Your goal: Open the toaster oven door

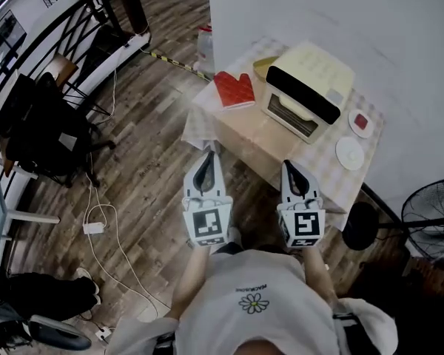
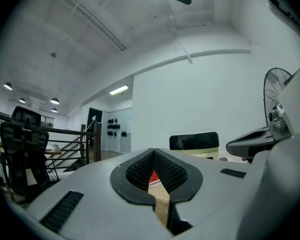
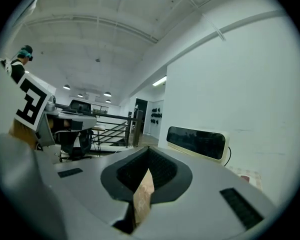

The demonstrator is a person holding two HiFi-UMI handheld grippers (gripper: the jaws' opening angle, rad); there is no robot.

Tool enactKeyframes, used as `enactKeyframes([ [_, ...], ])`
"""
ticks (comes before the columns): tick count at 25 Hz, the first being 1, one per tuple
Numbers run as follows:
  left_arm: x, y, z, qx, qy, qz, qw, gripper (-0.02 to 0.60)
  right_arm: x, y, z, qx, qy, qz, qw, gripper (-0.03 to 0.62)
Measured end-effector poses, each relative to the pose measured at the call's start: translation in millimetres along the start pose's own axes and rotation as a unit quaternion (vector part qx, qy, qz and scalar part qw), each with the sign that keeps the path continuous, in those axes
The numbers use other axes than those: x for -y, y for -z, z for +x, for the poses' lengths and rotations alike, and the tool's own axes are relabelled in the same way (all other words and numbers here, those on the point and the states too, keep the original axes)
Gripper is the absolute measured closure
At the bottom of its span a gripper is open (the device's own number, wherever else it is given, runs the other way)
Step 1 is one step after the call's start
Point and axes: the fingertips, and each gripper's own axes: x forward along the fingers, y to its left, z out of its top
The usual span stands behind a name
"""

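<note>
A cream toaster oven (image 1: 305, 89) with a dark glass door stands on the small cloth-covered table (image 1: 255, 140); its door looks closed. Both grippers hover short of the table's near edge, pointing at the oven. My left gripper (image 1: 207, 154) is shut with nothing in it. My right gripper (image 1: 289, 167) is shut and empty too. In the left gripper view the toaster oven (image 2: 194, 142) sits beyond the closed left gripper (image 2: 153, 151), well apart. In the right gripper view the toaster oven (image 3: 196, 142) lies ahead and to the right of the closed right gripper (image 3: 149, 149).
A red oven mitt (image 1: 234, 89) lies left of the oven, and two small plates (image 1: 350, 154) sit to its right. A floor fan (image 1: 432, 214) stands at the right. An office chair (image 1: 41, 128), railing and floor cables (image 1: 96, 228) are at the left.
</note>
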Motion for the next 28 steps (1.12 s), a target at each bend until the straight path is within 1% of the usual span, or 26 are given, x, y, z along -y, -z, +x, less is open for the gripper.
enactKeyframes([
  [3,-7,5,12,-0.008,0.005,-0.008,0.9999,0.565,0,-5,15,-0.002,0.01,0.007,1.0,0.592],
  [7,-7,11,20,-0.017,0.011,-0.017,0.9997,0.565,-2,-10,26,0.001,0.004,-0.007,1.0,0.592],
  [10,-2,13,22,-0.02,0.017,-0.016,0.9995,0.565,4,-10,28,0.004,0.011,-0.011,1.0,0.592],
  [14,5,8,27,-0.011,0.021,-0.016,0.9996,0.565,13,-14,29,0.01,0.018,-0.01,1.0,0.592],
  [19,17,11,33,-0.021,0.027,-0.014,0.9993,0.565,24,-14,27,0.022,0.018,-0.018,0.999,0.592],
  [22,24,9,37,-0.018,0.025,-0.017,0.9994,0.565,33,-9,25,0.016,0.025,-0.011,1.0,0.592],
  [28,37,1,46,-0.012,0.025,-0.014,0.9995,0.565,49,-5,23,0.017,0.023,0.008,1.0,0.592],
])
